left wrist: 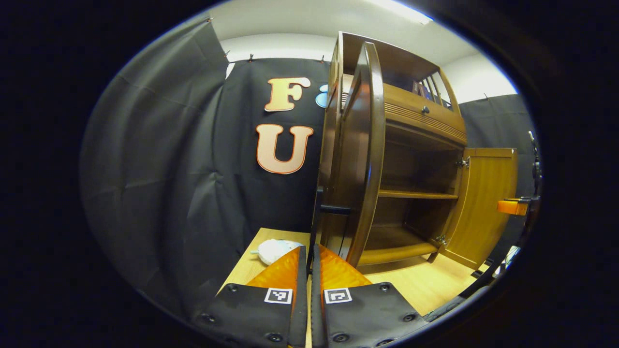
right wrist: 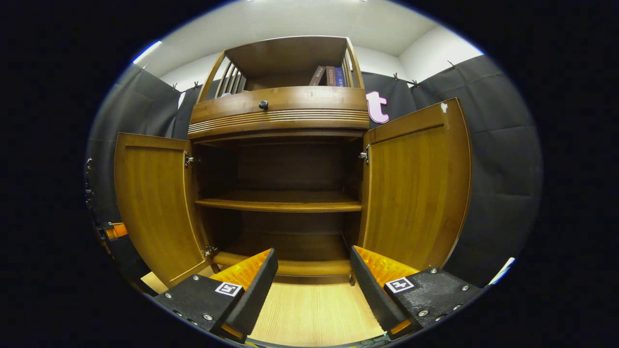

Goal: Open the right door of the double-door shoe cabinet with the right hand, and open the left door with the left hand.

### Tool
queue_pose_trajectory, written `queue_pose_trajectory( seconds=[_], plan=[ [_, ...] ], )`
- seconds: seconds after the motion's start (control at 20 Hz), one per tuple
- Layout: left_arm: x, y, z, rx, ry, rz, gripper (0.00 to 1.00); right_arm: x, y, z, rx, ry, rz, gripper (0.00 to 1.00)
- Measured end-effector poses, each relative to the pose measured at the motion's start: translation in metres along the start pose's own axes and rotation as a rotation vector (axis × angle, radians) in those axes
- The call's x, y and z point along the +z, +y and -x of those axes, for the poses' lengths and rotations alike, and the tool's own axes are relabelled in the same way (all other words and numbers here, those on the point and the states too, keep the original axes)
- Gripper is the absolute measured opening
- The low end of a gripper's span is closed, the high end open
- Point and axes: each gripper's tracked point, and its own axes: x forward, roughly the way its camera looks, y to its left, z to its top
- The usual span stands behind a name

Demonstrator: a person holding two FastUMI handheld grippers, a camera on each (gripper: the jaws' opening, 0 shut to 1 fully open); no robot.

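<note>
Up close, the left gripper (left wrist: 309, 251) has its jaws pinched together on the thin dark handle (left wrist: 315, 217) at the edge of the left door (left wrist: 360, 159), swung wide from the shoe cabinet (right wrist: 278, 111). Further off, the right gripper (right wrist: 313, 270) hangs released before the open shelves, the right door (right wrist: 416, 188) also wide. Finishing well likely means unclenching squarely, without dragging the handle or nudging the door back.

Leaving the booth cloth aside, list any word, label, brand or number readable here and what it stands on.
No text is readable.
Book spines on the cabinet's top shelf: print too small and blurred to read.
Square tags on the left hand-held gripper and the right hand-held gripper: coded patterns, no words or numbers.
</note>
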Motion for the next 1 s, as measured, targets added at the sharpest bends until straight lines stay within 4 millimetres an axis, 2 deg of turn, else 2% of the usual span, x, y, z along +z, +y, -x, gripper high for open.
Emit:
queue_pose_trajectory(
  seconds=[0.25,0.3,0.35,0.4,0.45,0.55,0.6,0.8,0.85,0.95,1.0],
  plan=[
    [0.004,0.019,0.031,0.088,0.024,-0.005,0.08,0.003,0.002,0.002,0.017,-0.003,0.000,0.92],
    [0.011,0.020,0.038,0.111,0.021,-0.011,0.08,0.004,0.000,0.003,0.016,-0.003,0.000,0.92],
    [0.021,0.017,0.045,0.129,0.015,-0.010,0.13,0.007,-0.003,0.005,0.013,-0.003,0.000,0.92],
    [0.031,0.016,0.052,0.148,0.008,-0.004,0.12,0.010,-0.007,0.007,0.008,-0.001,-0.003,0.92],
    [0.041,0.011,0.059,0.163,0.002,0.014,0.07,0.013,-0.012,0.008,0.004,0.002,-0.007,0.92],
    [0.068,-0.002,0.072,0.181,-0.009,0.030,0.07,0.026,-0.025,0.014,-0.012,0.001,-0.013,0.92],
    [0.079,-0.008,0.072,0.188,-0.019,0.027,0.04,0.033,-0.031,0.018,-0.020,0.002,-0.012,0.92],
    [0.123,-0.043,0.078,0.181,-0.027,0.027,0.42,0.070,-0.062,0.034,-0.057,-0.012,0.001,0.92],
    [0.132,-0.052,0.080,0.181,-0.021,0.029,0.44,0.081,-0.070,0.040,-0.064,-0.020,0.001,0.99],
    [0.146,-0.074,0.079,0.170,-0.018,0.035,0.49,0.097,-0.082,0.051,-0.059,-0.038,-0.025,0.99],
    [0.156,-0.085,0.079,0.155,-0.030,0.033,0.63,0.102,-0.086,0.055,-0.047,-0.038,-0.058,0.92]
  ],
)
